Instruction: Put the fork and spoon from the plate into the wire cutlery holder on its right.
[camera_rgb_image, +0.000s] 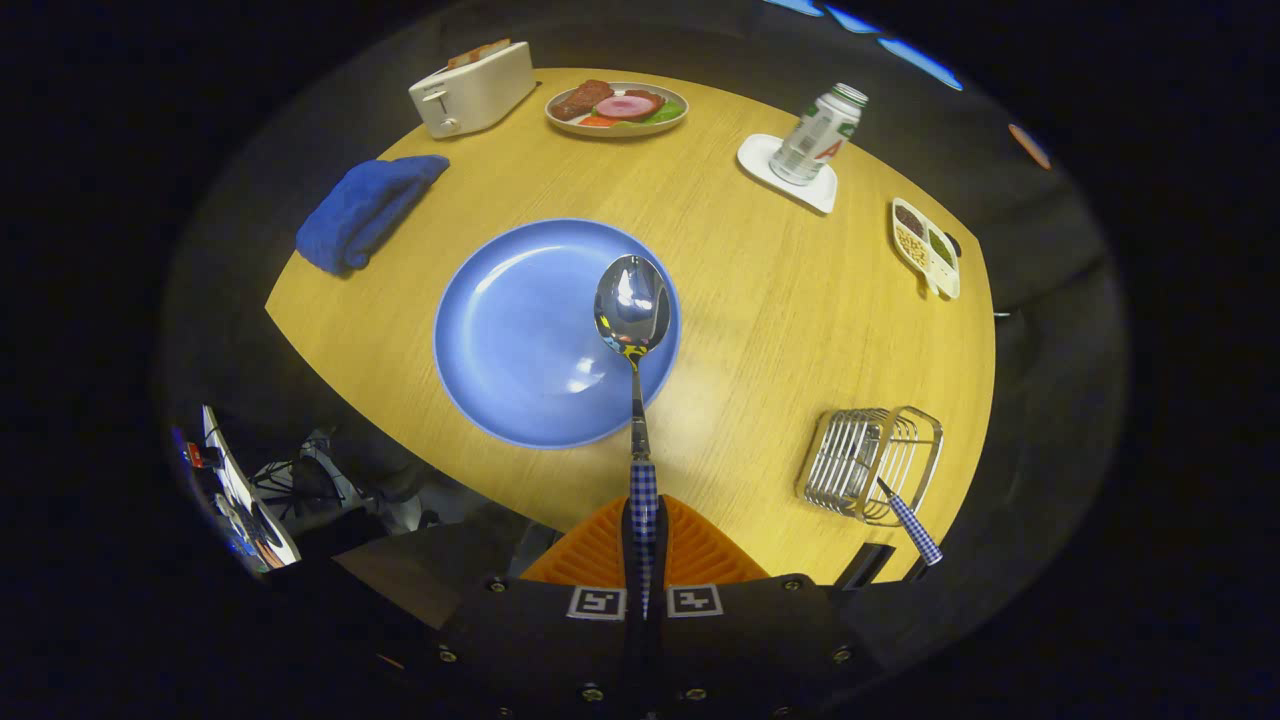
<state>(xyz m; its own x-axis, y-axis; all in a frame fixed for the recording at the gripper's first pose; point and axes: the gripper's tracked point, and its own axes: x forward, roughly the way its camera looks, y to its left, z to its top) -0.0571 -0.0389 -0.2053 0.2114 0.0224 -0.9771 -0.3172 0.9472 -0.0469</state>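
Between your tongs (644, 560) sits the checked handle of the spoon (634, 345). Both fingers squeeze it from the two sides, so the tongs are closed tight on it. The spoon sticks straight out ahead of them, up in the air, with its bowl over the near right side of the blue plate (520, 335).

The spoon looks like hard metal. It should not bend, and it is probably light. The shiny part looks slippery, so the checked handle is the good place to hold, and you have it there. You hold it near the handle's end, so I think the long front part could swing or tip if you move fast. Go gently.

The spoon has a round, mirror-bright bowl, a thin silver neck and a blue and white checked handle.

The wire cutlery holder (870, 465) stands on the desk (780, 300), ahead of the tongs and off to the right, beside the plate. Another checked handle pokes out of it toward you, which I take to be the fork (912, 527). The spoon is the one left to drop in.
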